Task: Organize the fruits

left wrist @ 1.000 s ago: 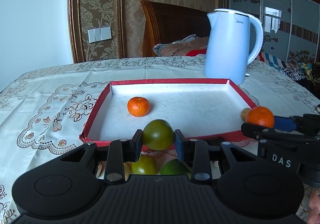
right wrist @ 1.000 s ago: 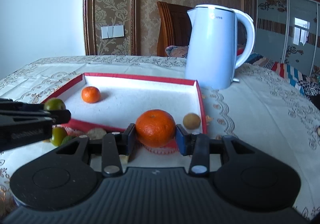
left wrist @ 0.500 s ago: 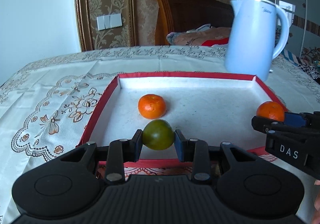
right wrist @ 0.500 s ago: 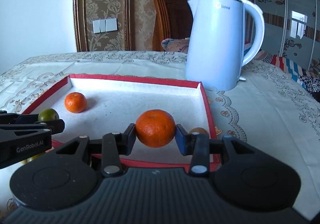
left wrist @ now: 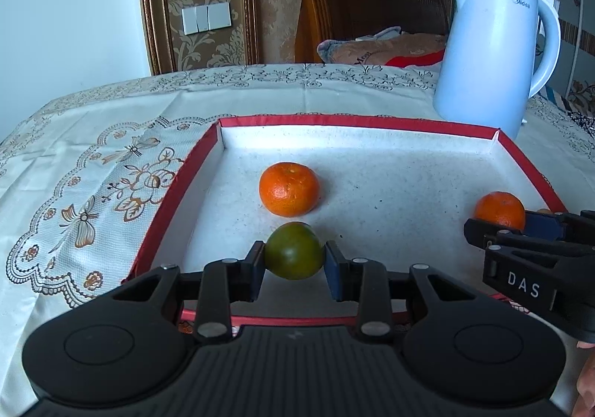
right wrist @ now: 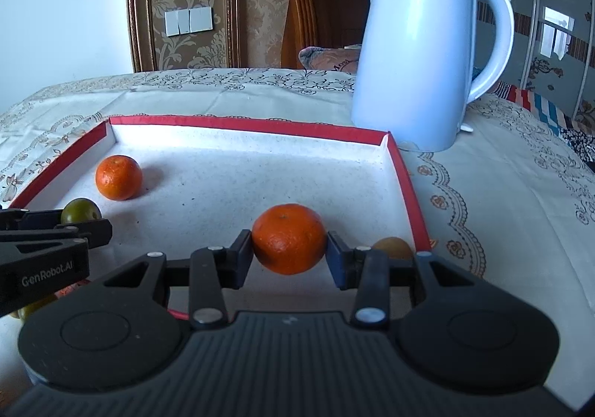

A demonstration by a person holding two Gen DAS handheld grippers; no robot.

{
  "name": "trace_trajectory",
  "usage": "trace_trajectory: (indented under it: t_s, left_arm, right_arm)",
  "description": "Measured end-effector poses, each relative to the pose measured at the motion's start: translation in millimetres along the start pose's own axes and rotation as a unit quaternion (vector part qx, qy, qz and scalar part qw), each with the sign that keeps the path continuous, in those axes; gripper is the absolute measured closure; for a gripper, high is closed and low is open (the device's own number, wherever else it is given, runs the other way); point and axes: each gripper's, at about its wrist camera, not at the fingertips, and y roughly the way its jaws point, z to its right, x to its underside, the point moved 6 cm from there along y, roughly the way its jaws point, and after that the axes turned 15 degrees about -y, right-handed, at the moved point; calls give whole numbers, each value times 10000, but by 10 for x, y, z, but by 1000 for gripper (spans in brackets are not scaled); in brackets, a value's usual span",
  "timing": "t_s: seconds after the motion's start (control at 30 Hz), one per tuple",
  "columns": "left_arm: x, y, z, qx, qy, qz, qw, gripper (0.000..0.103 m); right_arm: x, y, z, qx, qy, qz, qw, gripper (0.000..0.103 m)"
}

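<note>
Left gripper clamps green fruit over tray near edge; right gripper clamps orange by right rim. Loose orange just ahead; kettle behind far-right corner.

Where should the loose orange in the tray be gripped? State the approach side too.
Grip the loose orange across its widest middle, left flank to right flank, coming from the near side of the tray. It is round, sits apart from the walls, and both flanks are bare.

brown fruit half hidden behind hand-held gripper.
</note>
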Motion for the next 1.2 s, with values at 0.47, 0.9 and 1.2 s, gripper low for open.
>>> trace_trajectory:
  t_s: [0.47,0.9,1.2]
  left_arm:
    - [-79,131,66,-152,30,88,9998,70]
    - [-86,164,49,-197,-22,103,9998,69]
    - [-103,185,-42,-361,-194,173,9990,44]
  right_arm:
    - [-99,196,106,133,228,-84,9996,63]
    - [-79,207,124,124,338,-75,9993,63]
    - [-58,194,108,74,383,-42,9992,38]
